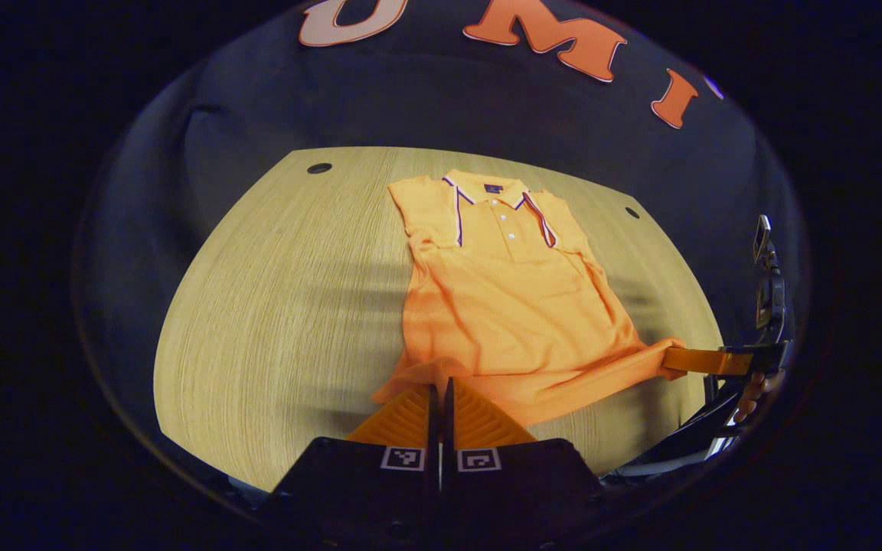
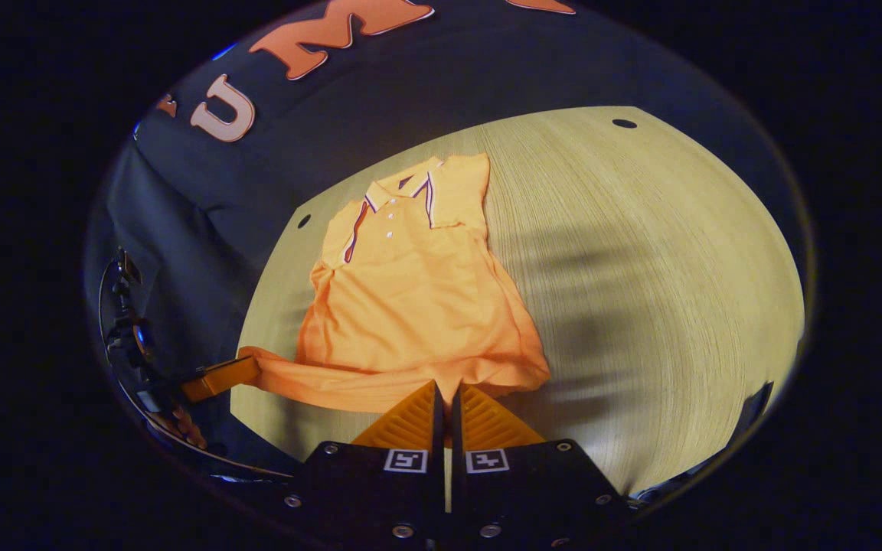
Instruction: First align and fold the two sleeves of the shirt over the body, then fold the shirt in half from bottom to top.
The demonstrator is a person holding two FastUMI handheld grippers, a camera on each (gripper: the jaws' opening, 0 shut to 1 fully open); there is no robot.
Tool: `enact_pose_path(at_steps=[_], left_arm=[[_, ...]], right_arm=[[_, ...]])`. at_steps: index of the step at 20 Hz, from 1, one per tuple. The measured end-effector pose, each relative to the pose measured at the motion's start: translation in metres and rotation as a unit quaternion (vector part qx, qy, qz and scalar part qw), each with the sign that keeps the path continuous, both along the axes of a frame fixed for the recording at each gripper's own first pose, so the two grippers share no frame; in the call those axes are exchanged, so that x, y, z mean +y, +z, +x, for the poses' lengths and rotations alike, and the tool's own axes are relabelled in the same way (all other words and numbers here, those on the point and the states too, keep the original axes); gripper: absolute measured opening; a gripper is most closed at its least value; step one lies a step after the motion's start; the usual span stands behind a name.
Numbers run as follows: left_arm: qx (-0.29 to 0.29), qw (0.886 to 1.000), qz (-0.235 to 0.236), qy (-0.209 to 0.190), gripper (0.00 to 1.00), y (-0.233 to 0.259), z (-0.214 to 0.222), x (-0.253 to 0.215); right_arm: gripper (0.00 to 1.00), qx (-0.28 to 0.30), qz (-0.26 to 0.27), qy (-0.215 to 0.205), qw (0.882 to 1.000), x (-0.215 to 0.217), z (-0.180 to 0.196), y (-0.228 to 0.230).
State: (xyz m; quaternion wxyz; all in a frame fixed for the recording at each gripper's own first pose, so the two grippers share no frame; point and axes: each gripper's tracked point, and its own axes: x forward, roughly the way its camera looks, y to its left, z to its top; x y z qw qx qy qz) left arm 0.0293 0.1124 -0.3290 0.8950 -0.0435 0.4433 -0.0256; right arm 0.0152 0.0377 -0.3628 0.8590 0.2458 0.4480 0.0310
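An orange polo shirt lies face up on the wooden table, collar at the far end, both sleeves folded in over the body. In the left gripper view my left gripper is shut on the near left corner of the bottom hem. My right gripper pinches the other hem corner at the right. The hem is stretched between them and slightly raised. In the right gripper view the shirt runs away from my right gripper, shut on the hem, and the left gripper holds the far corner.
The table has small dark holes near its far corners. A hand holds the right gripper at the table's right edge. Bare wood stretches on both sides of the shirt. The black booth wall stands behind the table.
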Motion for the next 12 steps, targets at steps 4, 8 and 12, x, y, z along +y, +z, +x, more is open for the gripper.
enact_pose_path(at_steps=[4,8,12], left_arm=[[-0.031,0.999,0.0,-0.02,0.01,0.026,0.053,0.002],[-0.045,0.998,0.0,-0.041,0.01,0.036,0.099,0.004],[-0.058,0.997,0.003,-0.05,0.01,0.041,0.149,0.012]], right_arm=[[0.04,-0.017,-0.021,-0.006,1.0,-0.017,0.042,0.021],[0.04,-0.025,-0.052,0.0,0.998,-0.043,0.076,0.043],[0.04,-0.022,-0.07,0.01,0.997,-0.047,0.125,0.05]])
